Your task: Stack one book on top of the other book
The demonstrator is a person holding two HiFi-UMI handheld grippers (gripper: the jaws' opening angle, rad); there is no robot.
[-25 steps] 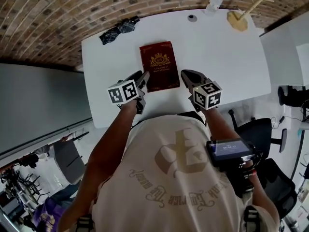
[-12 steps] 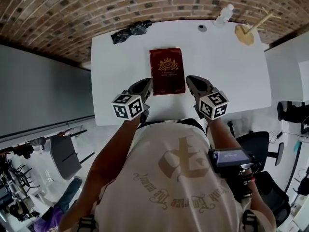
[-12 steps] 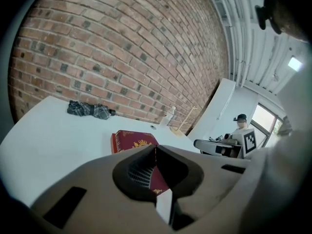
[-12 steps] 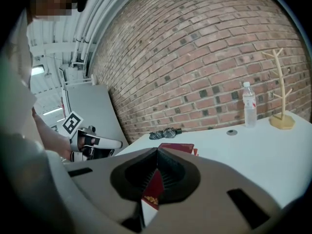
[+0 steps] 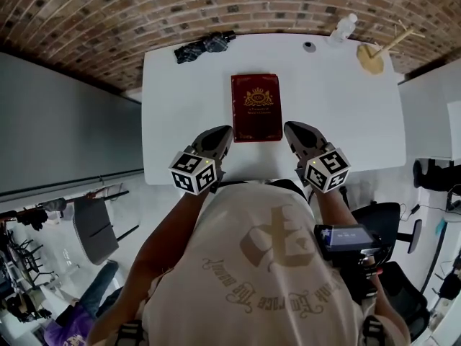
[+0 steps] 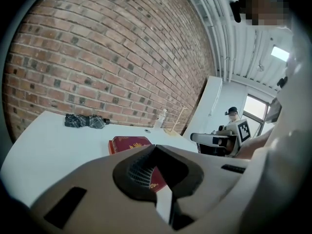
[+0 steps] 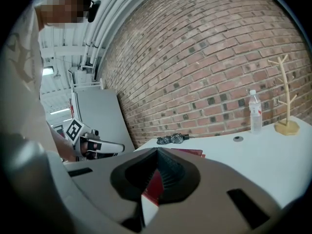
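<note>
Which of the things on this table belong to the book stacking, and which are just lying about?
Part of the job:
- red book
- left tongs, shut and empty
- right tongs, shut and empty

Just lying about:
- folded umbrella
- water bottle
- wooden stand
- small dark cap

Noted the book (image 5: 256, 107) was dark red with a gold crest and gold lettering. The tabletop (image 5: 180, 121) was plain white. The wall (image 5: 86, 20) was red-brown brick with pale mortar. The folded umbrella (image 5: 204, 47) was black-and-grey check. The left hand-held gripper (image 5: 220, 133) and right hand-held gripper (image 5: 292, 130) were taupe-grey, with black-and-white square markers. The stand (image 5: 373, 56) was pale wood. The shirt (image 5: 216, 280) was beige with a tan print.
</note>
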